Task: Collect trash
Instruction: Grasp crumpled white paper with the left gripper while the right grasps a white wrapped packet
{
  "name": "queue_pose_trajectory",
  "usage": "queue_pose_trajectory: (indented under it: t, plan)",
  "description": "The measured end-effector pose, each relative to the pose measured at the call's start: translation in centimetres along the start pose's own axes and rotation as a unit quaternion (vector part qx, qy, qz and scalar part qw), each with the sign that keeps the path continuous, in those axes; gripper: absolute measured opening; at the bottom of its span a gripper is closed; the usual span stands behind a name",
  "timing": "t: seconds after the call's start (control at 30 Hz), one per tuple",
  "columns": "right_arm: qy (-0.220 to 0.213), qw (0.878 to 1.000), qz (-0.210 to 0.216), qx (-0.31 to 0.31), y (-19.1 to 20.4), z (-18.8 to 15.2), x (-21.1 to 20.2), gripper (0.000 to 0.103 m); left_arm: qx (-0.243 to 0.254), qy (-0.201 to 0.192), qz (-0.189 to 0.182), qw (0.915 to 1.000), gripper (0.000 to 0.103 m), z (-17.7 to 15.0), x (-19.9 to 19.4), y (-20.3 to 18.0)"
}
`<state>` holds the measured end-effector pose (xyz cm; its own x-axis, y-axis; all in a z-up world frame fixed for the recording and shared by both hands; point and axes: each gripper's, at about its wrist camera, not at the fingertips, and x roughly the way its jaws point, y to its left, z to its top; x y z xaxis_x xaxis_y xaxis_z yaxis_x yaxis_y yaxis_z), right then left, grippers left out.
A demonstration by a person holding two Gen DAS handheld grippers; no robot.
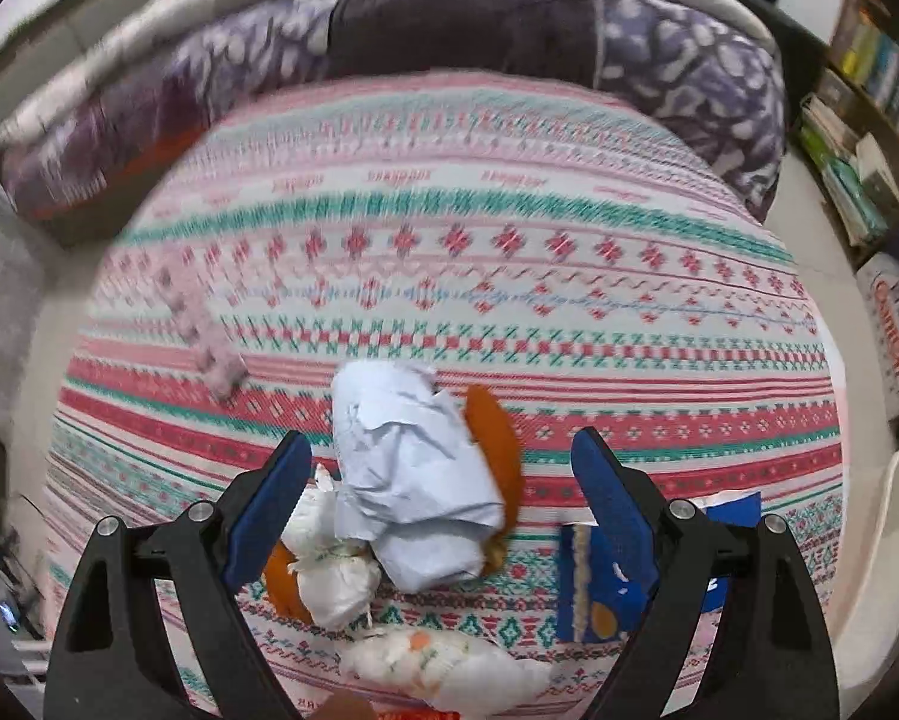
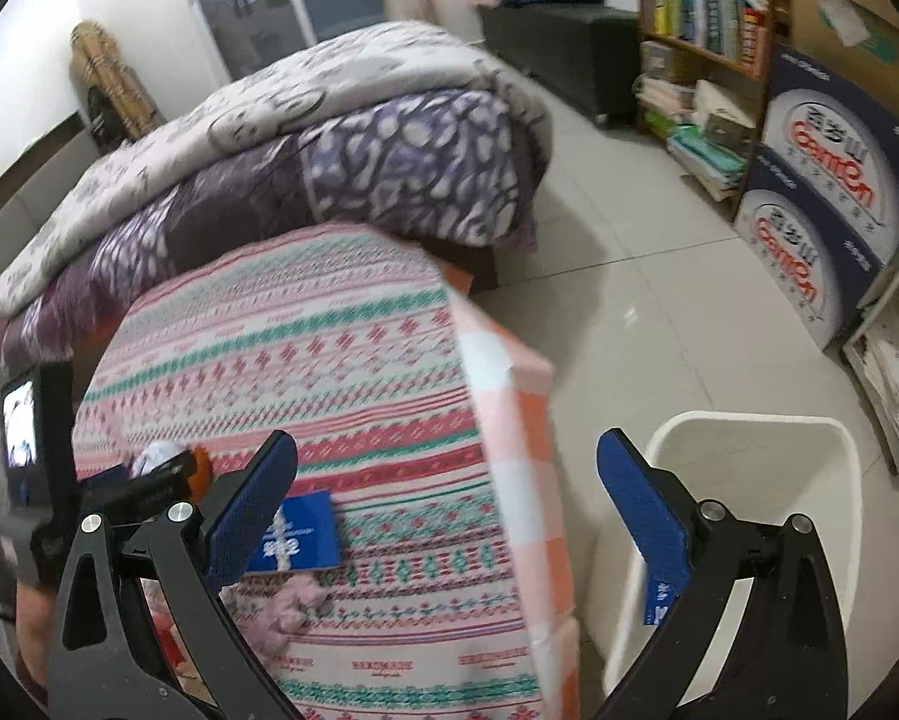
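Trash (image 1: 416, 474) lies in a heap on the bed (image 1: 449, 240), at 6 o'clock in the left wrist view. Top of heap: crumpled pale-blue paper (image 1: 407, 480), w/ orange peel (image 1: 497, 450) just behind it at 1 o'clock. White tissue wads (image 1: 329, 564) touch the paper at 7 o'clock; another wad w/ orange bits (image 1: 437, 666) sits nearer the cam. Blue wrapper (image 1: 599, 594) lies flat at 4 o'clock of the paper, partly under the right finger.

Left gripper (image 1: 443, 462): jaws wide apart, pointing steeply down, paper between the fingers but pads not touching it. Nothing held.

Right gripper (image 2: 449, 480): jaws also wide apart, empty. Its left finger is over the bed edge, right finger over the white bin (image 2: 749, 480). Bin stands on the floor tiles just beside the bed, at 4 o'clock in the right wrist view; a blue scrap (image 2: 656, 603) shows at its near wall, half hidden by the finger. Blue wrapper seen here too (image 2: 305, 531), at 8 o'clock, w/ a pink fuzzy bit (image 2: 293, 606) near it.

Folded quilts (image 2: 329, 168) at the far end of the bed. Bookshelf (image 2: 701, 18) and boxes (image 2: 821, 192) at 1–2 o'clock.
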<state>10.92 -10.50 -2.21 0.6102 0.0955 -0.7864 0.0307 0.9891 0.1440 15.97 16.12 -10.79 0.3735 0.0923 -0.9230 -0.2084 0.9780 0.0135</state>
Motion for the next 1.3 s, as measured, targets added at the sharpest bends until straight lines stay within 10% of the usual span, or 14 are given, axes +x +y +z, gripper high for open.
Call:
queue_pose_trajectory:
  t: [0.13, 0.27, 0.77, 1.1, 1.3]
  plan:
    - [0.014, 0.999, 0.025, -0.033, 2.4, -0.5, 1.0, 0.096, -0.022, 0.017, -0.024, 0.9993, 0.086, -0.1, 1.3, 2.1]
    - [0.039, 0.995, 0.051, -0.073, 5.3, -1.4, 2.4, 0.096, -0.017, 0.019, -0.071, 0.9971, 0.058, -0.5, 1.7, 3.1]
    - [0.130, 0.940, 0.153, -0.274, 17.0, -7.4, 6.1, 0.095, -0.065, -0.037, -0.095, 0.9926, 0.055, -0.6, -4.2, 9.6]
    - [0.189, 0.902, 0.171, -0.349, 21.5, -11.0, 8.7, 0.077, -0.070, -0.056, -0.100, 0.9909, 0.055, -1.5, -6.5, 11.9]
    - [0.192, 0.906, 0.173, -0.336, 21.8, -11.1, 9.1, 0.048, -0.074, -0.059, -0.094, 0.9910, 0.055, -1.9, -6.6, 12.7]
